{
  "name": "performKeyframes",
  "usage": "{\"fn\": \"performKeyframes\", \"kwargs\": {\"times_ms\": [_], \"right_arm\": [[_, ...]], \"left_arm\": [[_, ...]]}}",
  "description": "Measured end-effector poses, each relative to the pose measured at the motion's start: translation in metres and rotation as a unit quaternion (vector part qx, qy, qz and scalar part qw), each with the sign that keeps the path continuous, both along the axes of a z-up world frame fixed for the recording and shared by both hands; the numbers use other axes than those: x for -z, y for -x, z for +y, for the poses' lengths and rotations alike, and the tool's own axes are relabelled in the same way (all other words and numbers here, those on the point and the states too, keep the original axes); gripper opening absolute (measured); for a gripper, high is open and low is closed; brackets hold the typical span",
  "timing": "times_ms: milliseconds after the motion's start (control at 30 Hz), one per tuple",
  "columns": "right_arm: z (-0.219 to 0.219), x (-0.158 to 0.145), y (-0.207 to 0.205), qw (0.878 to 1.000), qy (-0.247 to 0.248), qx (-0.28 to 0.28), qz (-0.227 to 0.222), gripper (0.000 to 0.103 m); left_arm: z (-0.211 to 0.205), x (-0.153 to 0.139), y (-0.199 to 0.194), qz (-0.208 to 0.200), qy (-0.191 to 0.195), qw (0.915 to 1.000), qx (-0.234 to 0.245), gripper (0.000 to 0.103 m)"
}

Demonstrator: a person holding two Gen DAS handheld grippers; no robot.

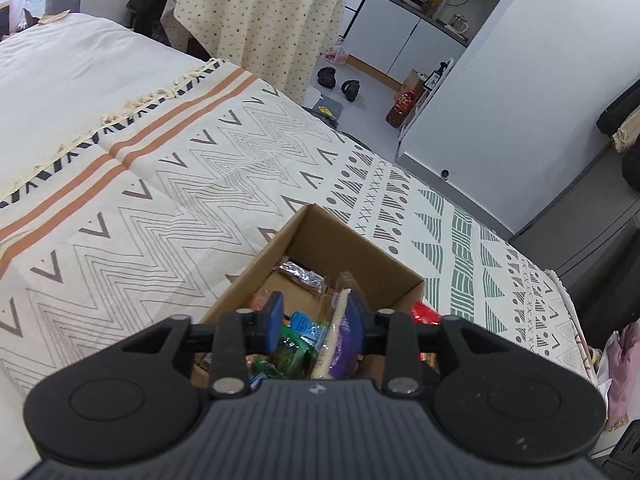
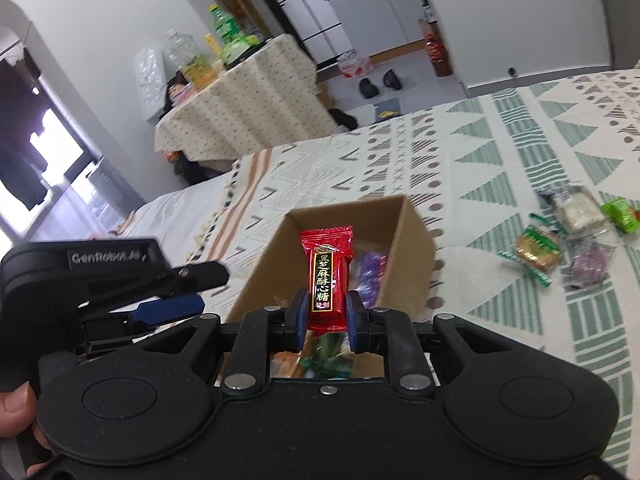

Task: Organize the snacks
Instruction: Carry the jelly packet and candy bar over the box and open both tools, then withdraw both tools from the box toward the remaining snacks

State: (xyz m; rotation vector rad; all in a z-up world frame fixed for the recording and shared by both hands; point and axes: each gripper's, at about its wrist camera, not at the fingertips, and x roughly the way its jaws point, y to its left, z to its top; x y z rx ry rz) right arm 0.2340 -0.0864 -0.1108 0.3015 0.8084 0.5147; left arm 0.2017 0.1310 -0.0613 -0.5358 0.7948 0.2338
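Note:
An open cardboard box (image 1: pixel 360 240) stands on the patterned bed cover and holds several wrapped snacks, among them a dark foil one (image 1: pixel 300 274). My left gripper (image 1: pixel 315 316) hovers over the box's near end, open. A purple and cream packet (image 1: pixel 340 332) shows right beside its right pad; I cannot tell if they touch. My right gripper (image 2: pixel 323 316) is shut on an upright red candy packet (image 2: pixel 326 264) above the box (image 2: pixel 412 240). The left gripper (image 2: pixel 168 292) also appears at the left in the right wrist view.
Several loose snacks lie on the cover right of the box: a green-edged biscuit (image 2: pixel 536 248), a white packet (image 2: pixel 576 204), a green one (image 2: pixel 620 208), a purple one (image 2: pixel 588 264). A cloth-covered table (image 1: pixel 256 20) stands beyond the bed. A hand (image 2: pixel 16 404) shows at lower left.

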Motion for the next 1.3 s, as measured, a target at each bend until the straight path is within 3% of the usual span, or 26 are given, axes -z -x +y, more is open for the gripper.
{"fn": "performKeyframes", "kwargs": {"times_ms": [133,267,433,700,867,1300], "right_arm": [[0.008,-0.001,0.005,1.000,0.002,-0.019,0.006,0.026],[0.001,-0.004,0.006,1.000,0.003,-0.005,0.009,0.029],[-0.022,-0.004,0.006,1.000,0.004,0.020,0.013,0.030],[-0.066,0.001,0.009,0.998,0.011,0.055,0.015,0.035],[-0.090,0.002,0.009,0.997,0.015,0.073,0.009,0.048],[-0.149,0.010,0.004,0.993,0.020,0.112,0.006,0.058]], "left_arm": [[0.002,-0.002,0.006,0.004,-0.010,0.9999,-0.003,0.052],[0.001,-0.003,0.012,0.010,-0.014,0.9998,-0.007,0.068],[-0.003,-0.003,0.015,0.016,-0.024,0.9996,-0.006,0.079],[-0.027,-0.002,0.012,0.025,-0.027,0.9991,0.020,0.086],[-0.046,-0.003,0.009,0.020,-0.026,0.9988,0.036,0.093],[-0.098,-0.001,-0.007,0.019,-0.029,0.9962,0.080,0.095]]}}
